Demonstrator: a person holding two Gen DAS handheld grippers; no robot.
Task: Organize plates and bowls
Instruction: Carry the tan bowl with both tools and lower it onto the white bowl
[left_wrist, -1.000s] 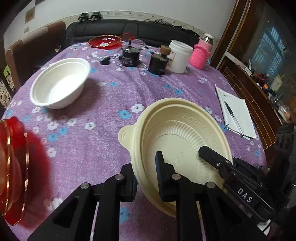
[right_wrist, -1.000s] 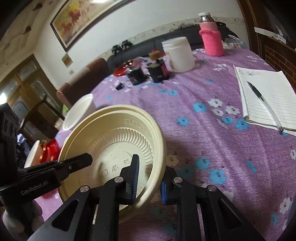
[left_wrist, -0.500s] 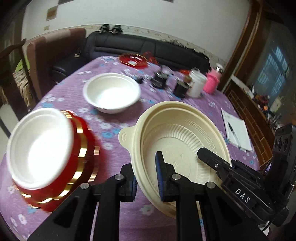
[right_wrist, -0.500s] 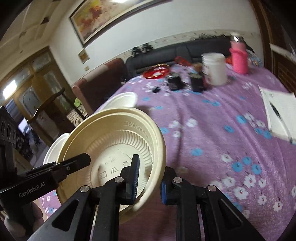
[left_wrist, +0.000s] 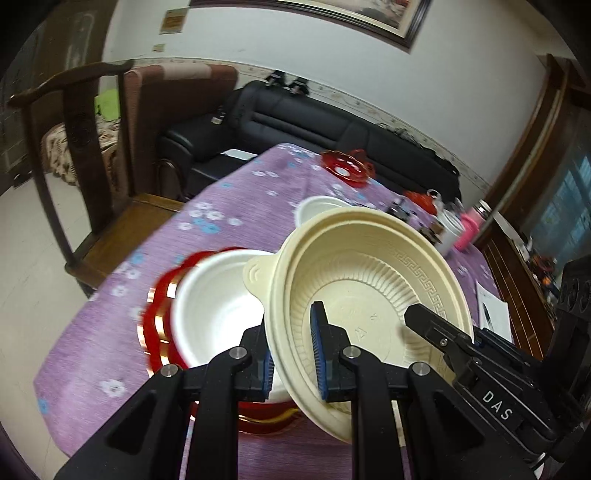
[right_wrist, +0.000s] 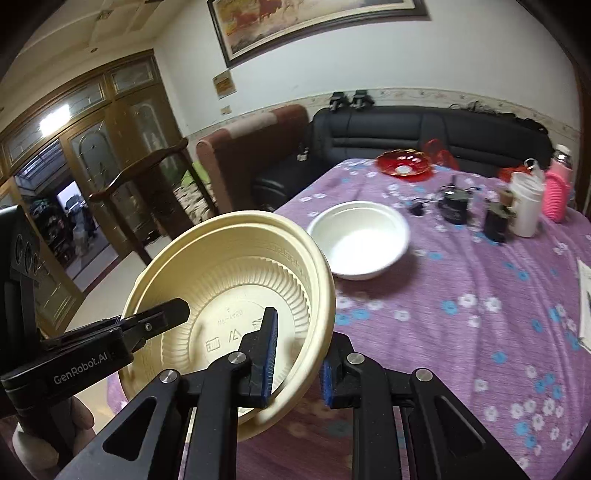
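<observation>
Left wrist view: left gripper (left_wrist: 293, 356) pinched the cream bowl (left_wrist: 369, 295) rim at centre frame, above one white bowl (left_wrist: 218, 306) on red plates (left_wrist: 159, 325). Right wrist view: right gripper (right_wrist: 297, 363) clamped the opposite rim; another white bowl (right_wrist: 360, 240) sat upper centre. It looked light, thin, flexible; rim grips suited it.

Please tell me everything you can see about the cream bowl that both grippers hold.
The cream bowl looks like thin moulded plastic, round, with fine radial ribs, a key-pattern band below the rim, a small tab on the rim and embossed marks on its flat base. It is empty, tilted and off the table. The left gripper and right gripper each clamp its rim. It overlaps the white bowl behind; contact unclear.
</observation>
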